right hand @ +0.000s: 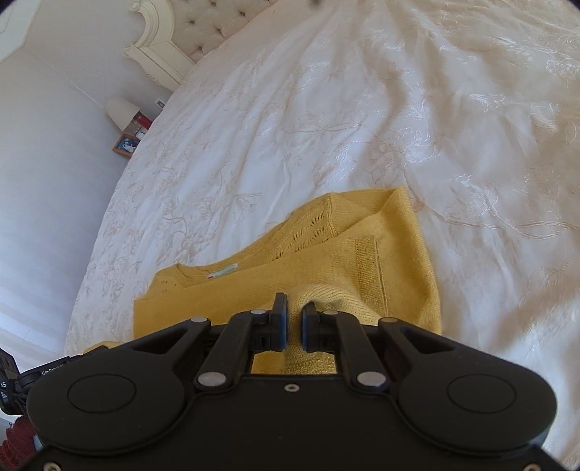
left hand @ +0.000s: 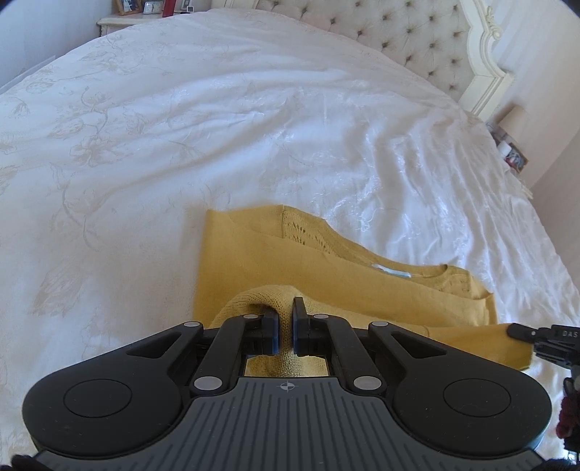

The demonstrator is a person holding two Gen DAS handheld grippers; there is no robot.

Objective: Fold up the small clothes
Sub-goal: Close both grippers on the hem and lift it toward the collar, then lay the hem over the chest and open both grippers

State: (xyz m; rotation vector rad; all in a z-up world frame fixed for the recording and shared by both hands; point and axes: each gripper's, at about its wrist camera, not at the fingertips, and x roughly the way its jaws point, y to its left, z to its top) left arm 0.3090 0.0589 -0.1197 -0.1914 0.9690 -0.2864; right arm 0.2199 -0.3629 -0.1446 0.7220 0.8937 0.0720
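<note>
We see yellow sweater part-folded on white bed, lower centre of both views. Left claw clenched on knit hem; right claw likewise pinches sweater fold. Headboard at upper right.

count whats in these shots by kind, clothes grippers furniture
yellow knit sweater: 1
grippers: 2, the left gripper and the right gripper, each shut on the sweater
bed: 1
headboard: 1
total: 5

White bedspread, tufted headboard, nightstand
</note>
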